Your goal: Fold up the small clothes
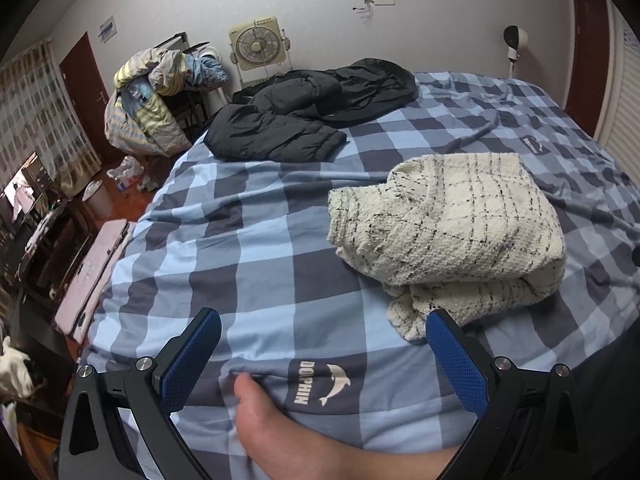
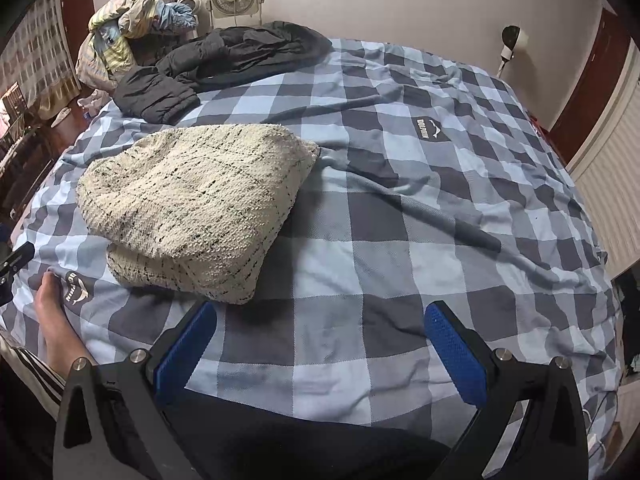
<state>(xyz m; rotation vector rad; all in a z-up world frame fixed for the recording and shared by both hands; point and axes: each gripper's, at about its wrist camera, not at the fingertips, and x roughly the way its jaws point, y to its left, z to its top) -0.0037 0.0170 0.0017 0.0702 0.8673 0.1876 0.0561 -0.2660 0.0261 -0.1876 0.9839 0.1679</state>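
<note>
The cream knit sweater (image 1: pixel 448 220) with thin dark check lines lay on the blue-and-grey checked duvet (image 1: pixel 248 248), doubled over into a thick bundle, with a looser layer poking out underneath on the side nearest the person. It looked roughly folded but not squared: the lower layer stuck out past the upper one, and the edges did not line up.

The left gripper (image 1: pixel 324 354) hovered just beside that protruding lower corner, its blue-padded fingers spread wide and holding nothing. The right gripper (image 2: pixel 322 344) hung near the sweater's other near corner, likewise spread and empty. Neither touched the knit.

A bare foot (image 1: pixel 260 420) rested on the duvet near the sweater, next to a printed dolphin logo (image 1: pixel 320 384). Well beyond the sweater a black padded jacket (image 1: pixel 304 112) sprawled across the far part of the duvet, and farther still a heap of striped bedding (image 1: pixel 148 100) and a box fan (image 1: pixel 254 46) stood by the wall.

To finish the step well, each gripper would probably need to pinch only the loose under-layer at its corner, not the whole stack, then draw it level with the top edge. The bulky knit seemed likely to spring back, so a pat-down along the fold would help.
</note>
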